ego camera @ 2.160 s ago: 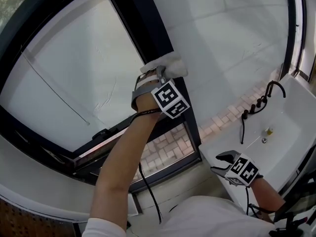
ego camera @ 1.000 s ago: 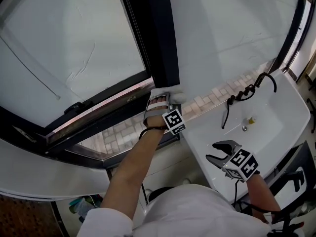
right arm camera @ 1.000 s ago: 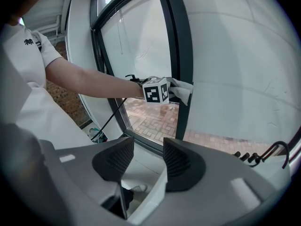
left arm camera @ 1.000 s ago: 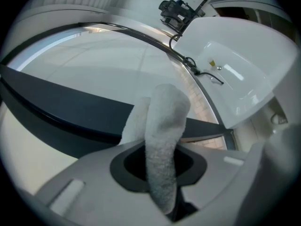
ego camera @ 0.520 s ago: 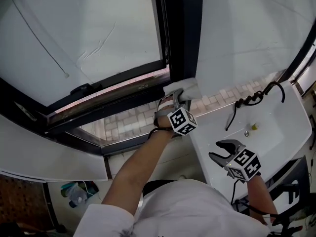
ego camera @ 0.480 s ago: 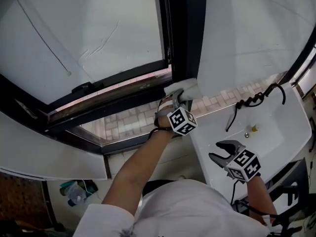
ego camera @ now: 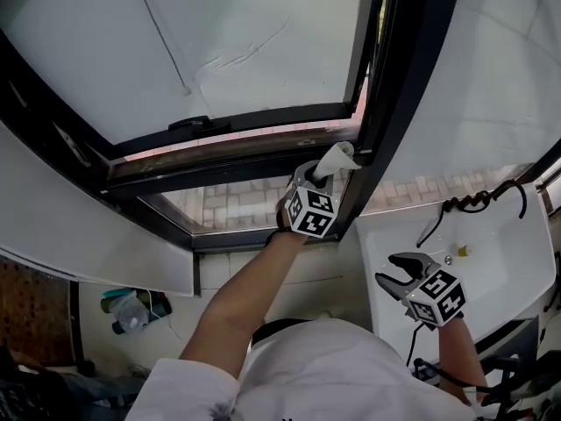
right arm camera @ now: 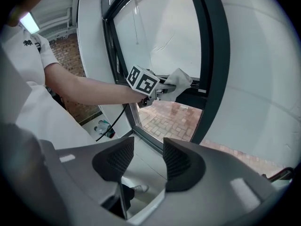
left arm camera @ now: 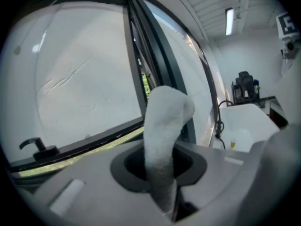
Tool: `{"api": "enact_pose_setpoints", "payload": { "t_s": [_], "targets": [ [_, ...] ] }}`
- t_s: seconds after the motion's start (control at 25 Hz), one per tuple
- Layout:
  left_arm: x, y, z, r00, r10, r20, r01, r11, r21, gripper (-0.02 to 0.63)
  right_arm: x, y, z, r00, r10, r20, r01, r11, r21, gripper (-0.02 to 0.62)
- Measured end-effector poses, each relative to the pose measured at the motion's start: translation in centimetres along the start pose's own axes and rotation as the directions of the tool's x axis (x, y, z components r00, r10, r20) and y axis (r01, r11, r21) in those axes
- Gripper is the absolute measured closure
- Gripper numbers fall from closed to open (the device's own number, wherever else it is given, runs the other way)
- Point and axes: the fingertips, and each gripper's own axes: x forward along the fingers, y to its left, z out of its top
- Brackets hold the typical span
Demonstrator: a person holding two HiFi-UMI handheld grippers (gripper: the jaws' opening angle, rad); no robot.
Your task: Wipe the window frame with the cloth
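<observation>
My left gripper [ego camera: 320, 174] is shut on a white cloth [ego camera: 337, 159], holding it against the black window frame [ego camera: 399, 103] where the upright post meets the lower crossbar [ego camera: 228, 160]. In the left gripper view the cloth [left arm camera: 163, 140] stands up from between the closed jaws, with the dark frame post [left arm camera: 146, 60] behind it. My right gripper [ego camera: 403, 272] hangs open and empty low at the right, over the white sink [ego camera: 491, 261]. From the right gripper view I see the left gripper [right arm camera: 162, 91] and cloth [right arm camera: 178, 84] at the frame post [right arm camera: 211, 65].
A black window handle [ego camera: 195, 123] sits on the lower sash bar. A black faucet [ego camera: 478, 202] stands at the back of the sink. Bottles [ego camera: 131, 310] lie on the floor at lower left. Brick paving [ego camera: 237, 207] shows through the lower pane.
The left gripper with the cloth has come down the upright post to the lower corner of the frame. The view has swung, and the right gripper stays open over the sink.
</observation>
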Motion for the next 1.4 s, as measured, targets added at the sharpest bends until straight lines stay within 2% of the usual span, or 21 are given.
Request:
{"api": "enact_pose_setpoints", "payload": {
  "t_s": [0.16, 0.36, 0.88, 1.2, 1.4],
  "targets": [
    [-2.7, 4.8, -2.6, 0.998, 0.056, -0.022, -0.056, 0.998, -0.024, 0.509, 2.3, 2.0, 1.8, 0.999, 0.037, -0.008, -0.037, 0.999, -0.029, 0.4],
    [-6.4, 10.5, -5.9, 0.99, 0.124, -0.062, -0.125, 0.992, -0.017, 0.509, 4.5, 4.6, 3.9, 0.997, 0.074, -0.017, -0.075, 0.995, -0.061, 0.4],
    [-16.6, 25.0, -15.3, 0.953, 0.268, -0.144, -0.272, 0.962, -0.009, 0.509, 10.3, 11.6, 9.0, 0.994, 0.105, -0.043, -0.11, 0.987, -0.114, 0.4],
    [-22.4, 32.8, -20.3, 0.925, 0.333, -0.183, -0.332, 0.943, 0.039, 0.509, 12.9, 15.3, 11.6, 0.992, 0.1, -0.072, -0.109, 0.984, -0.138, 0.4],
    [-25.7, 37.2, -22.8, 0.906, 0.366, -0.211, -0.352, 0.93, 0.103, 0.509, 14.9, 17.3, 13.7, 0.992, 0.107, -0.07, -0.116, 0.982, -0.152, 0.4]
  ]
}}
